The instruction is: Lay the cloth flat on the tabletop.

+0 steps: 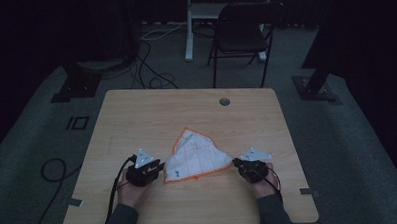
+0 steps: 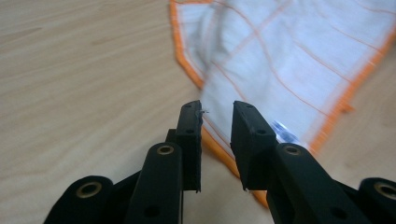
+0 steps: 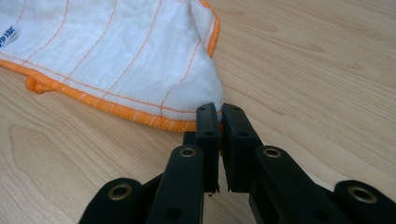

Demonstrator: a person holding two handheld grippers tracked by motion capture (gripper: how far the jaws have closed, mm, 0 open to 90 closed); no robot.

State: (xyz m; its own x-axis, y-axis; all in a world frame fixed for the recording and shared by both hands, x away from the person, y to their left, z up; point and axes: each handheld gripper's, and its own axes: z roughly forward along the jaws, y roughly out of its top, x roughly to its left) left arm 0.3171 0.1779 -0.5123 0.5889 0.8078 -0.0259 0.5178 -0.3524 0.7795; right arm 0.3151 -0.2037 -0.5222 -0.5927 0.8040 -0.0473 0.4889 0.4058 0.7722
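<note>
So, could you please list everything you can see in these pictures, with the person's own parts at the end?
white cloth with orange hem and orange grid lines: one, folded to a rough triangle, lying on the near middle of the table.
light wooden table: one, rectangular, with a round grey cable hole near its far edge.
black folding chair: one, on the floor beyond the table.
white desk leg: one, beside the chair.
black cables: several, on the grey floor.
left gripper: one, black, jaws apart at the cloth's left corner.
right gripper: one, black, jaws pinching the cloth's right corner.
hands: two, at the near edge, in dark sleeves.
</note>
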